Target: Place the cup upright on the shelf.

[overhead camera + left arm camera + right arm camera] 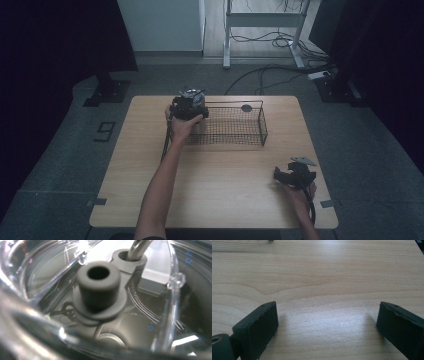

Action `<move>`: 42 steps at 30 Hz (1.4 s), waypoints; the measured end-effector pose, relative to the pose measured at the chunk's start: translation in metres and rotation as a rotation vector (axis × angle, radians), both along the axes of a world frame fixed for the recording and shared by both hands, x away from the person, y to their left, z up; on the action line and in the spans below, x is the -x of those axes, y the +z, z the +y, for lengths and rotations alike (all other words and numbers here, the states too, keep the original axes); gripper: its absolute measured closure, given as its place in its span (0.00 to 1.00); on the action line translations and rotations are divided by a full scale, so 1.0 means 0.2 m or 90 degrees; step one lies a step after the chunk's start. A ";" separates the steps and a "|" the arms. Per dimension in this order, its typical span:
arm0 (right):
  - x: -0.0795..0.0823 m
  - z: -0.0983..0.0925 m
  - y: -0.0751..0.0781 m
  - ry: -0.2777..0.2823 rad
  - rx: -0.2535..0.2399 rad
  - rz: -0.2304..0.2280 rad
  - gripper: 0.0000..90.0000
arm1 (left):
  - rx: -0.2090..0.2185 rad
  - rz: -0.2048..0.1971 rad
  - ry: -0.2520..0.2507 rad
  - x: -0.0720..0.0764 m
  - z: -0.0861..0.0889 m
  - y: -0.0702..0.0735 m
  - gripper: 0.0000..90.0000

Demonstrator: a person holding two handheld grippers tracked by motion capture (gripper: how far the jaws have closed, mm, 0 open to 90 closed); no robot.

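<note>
Right hand-held gripper [327,322]: held open, empty, over near-right worktop [225,175].
Left hand-held gripper [189,107]: grip cannot be told; clear lidded container [100,290] is seen close.
Risk: container may be knocked against wire basket [250,131].

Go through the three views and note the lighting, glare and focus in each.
High view: dim, the room's edges near black, the table and wire basket evenly lit. Left gripper view: a clear plastic thing close up, with glare streaks and a blurred foreground; the grey knob is soft. Right gripper view: bright wood, a pale sheen between the right tongs.
</note>
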State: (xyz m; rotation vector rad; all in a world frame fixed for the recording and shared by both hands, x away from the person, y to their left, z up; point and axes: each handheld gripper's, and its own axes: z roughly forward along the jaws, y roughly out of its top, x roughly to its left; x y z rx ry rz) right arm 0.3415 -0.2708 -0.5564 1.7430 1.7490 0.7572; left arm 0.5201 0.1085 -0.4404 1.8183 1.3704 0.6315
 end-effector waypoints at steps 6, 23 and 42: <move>0.00 0.00 0.00 -0.001 0.000 0.000 0.04 | -0.024 0.003 0.010 0.00 -0.01 -0.06 0.04; 0.00 0.00 0.00 0.000 0.000 0.000 0.04 | -0.038 -0.001 0.002 0.04 -0.02 -0.15 0.04; 0.00 0.00 0.00 0.000 0.000 0.000 0.04 | -0.023 -0.046 0.006 0.11 -0.01 -0.06 0.00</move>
